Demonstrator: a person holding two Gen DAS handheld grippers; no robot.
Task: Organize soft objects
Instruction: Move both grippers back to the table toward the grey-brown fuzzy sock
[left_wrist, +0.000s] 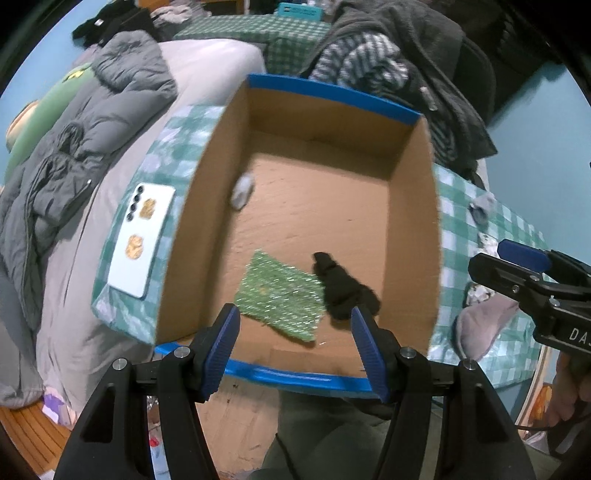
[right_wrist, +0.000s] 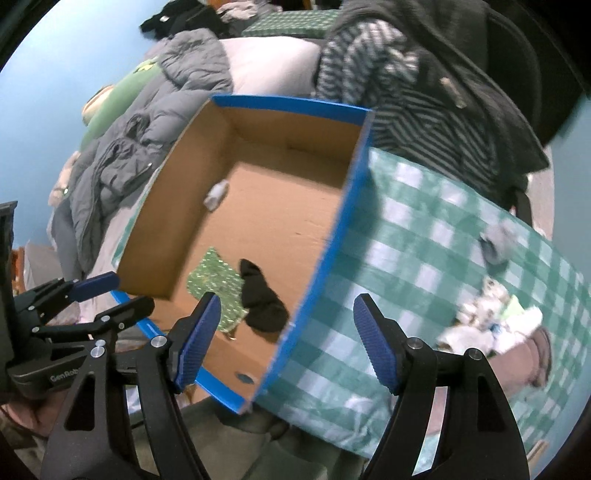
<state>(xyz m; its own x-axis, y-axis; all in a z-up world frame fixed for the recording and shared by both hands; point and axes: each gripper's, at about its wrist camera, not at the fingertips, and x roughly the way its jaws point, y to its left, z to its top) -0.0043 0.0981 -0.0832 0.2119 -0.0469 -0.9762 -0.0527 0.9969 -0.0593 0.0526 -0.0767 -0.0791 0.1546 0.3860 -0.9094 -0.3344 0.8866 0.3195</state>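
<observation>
Soft grey sock (right_wrist: 496, 245) at two o'clock is awaiting pickup; both grippers' fingers (right_wrist: 375, 347) are hovering wide open, empty, beside the blue-rimmed cardboard box (right_wrist: 321, 254).

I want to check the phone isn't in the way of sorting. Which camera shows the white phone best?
The left wrist view: the white phone lies face down on the checked cloth, just left of the cardboard box, fully visible. In the right wrist view the box wall hides that spot, so no phone shows.

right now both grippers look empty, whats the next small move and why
Probably swing the right gripper rightward toward the grey sock on the checked cloth. Both grippers are open and empty, the cardboard box already holds the black sock, and soft items remain outside it.
</observation>
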